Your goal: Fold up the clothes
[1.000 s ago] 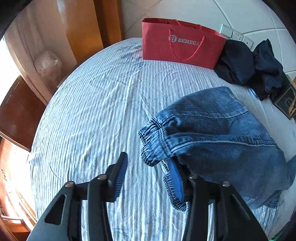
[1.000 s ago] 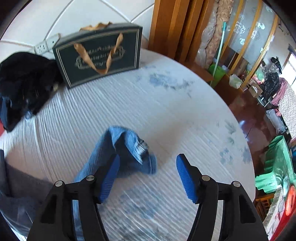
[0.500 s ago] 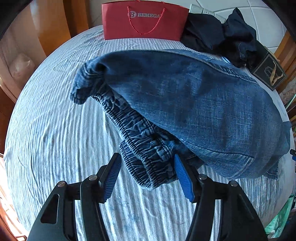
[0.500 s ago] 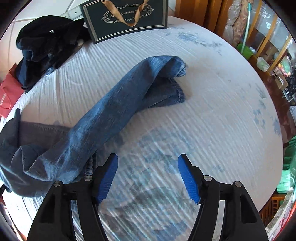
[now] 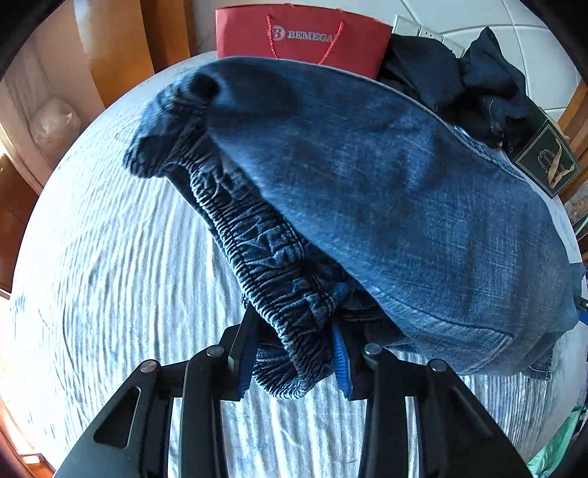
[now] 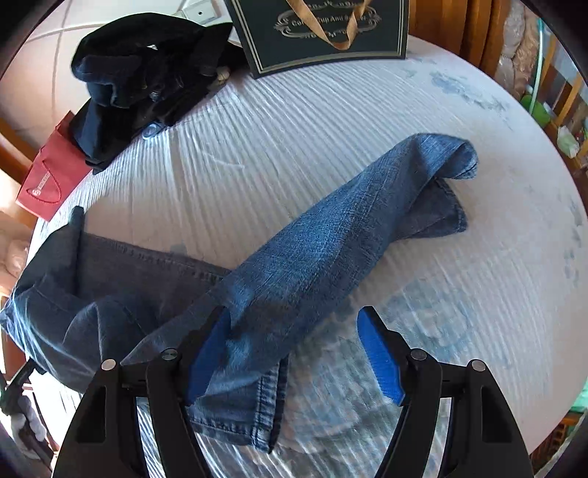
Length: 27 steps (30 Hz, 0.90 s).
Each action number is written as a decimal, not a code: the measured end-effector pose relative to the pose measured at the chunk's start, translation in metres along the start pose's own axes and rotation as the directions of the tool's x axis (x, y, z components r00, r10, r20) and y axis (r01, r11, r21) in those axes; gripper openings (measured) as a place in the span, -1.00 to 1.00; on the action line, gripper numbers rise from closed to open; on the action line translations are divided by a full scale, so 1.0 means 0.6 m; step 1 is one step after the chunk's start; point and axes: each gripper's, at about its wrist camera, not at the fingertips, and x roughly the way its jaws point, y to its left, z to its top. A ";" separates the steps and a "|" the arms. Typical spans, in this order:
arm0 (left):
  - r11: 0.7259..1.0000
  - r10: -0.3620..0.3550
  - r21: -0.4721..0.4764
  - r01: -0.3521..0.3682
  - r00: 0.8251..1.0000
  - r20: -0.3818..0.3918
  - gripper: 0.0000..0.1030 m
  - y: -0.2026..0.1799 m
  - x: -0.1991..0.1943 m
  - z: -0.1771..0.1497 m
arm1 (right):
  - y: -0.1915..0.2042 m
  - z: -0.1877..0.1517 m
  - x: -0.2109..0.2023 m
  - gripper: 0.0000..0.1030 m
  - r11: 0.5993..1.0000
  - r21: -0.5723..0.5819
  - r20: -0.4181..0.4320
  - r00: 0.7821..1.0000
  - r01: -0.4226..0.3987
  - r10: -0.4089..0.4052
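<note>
Left tongs (image 5: 294, 353): closed on the elasticated waistband (image 5: 264, 257) of the jeans (image 5: 386, 191); the gathered denim is bunched between the blue pads.
Right tongs (image 6: 294, 353): spread wide; a trouser leg (image 6: 330, 235) lies across the left pad, with no grip on it.
Task item: the jeans are on the bed (image 6: 257, 147), seat end raised at the left tongs, legs trailing across the sheet, one cuff (image 6: 448, 154) turned back on itself.
Step in hand: judged as lifting and spreading the jeans by the waistband, before a fold is laid.
Next move: calls for the right tongs to close on the leg or the hem, so that the cloth is drawn taut and flat.
Materials: mid-blue washed denim, heavy and limp; ruched elastic waist; stitched hems; ribbed pale sheet.
Surroundings: dark clothes heap (image 6: 147, 73), red paper bag (image 5: 301, 33) and black gift bag (image 6: 323, 29) at the bed head.
</note>
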 end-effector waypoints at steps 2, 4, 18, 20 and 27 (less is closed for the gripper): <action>1.000 0.019 -0.004 -0.019 0.999 0.028 -0.33 0.011 -0.025 0.007 | 0.001 0.011 0.035 -0.17 1.000 0.016 -0.042 0.999 -0.010 0.011; 0.999 0.047 -0.019 -0.046 0.997 0.065 -0.33 0.031 -0.058 0.014 | 0.004 0.012 0.044 -0.80 0.999 0.029 -0.044 0.999 -0.025 0.026; 0.994 0.102 -0.027 -0.104 0.992 -0.075 -0.24 0.154 -0.087 -0.051 | -0.033 -0.188 -0.095 -0.04 1.000 0.022 -0.183 0.983 0.018 -0.014; 0.997 0.059 -0.052 -0.065 0.993 -0.104 -0.20 0.171 -0.080 -0.058 | -0.049 -0.201 -0.086 0.06 0.996 0.030 -0.208 0.975 0.086 -0.078; 0.998 0.046 -0.035 -0.045 0.999 0.017 -0.01 0.208 -0.188 -0.045 | -0.081 -0.157 -0.170 0.08 0.976 0.052 -0.077 0.975 0.211 -0.207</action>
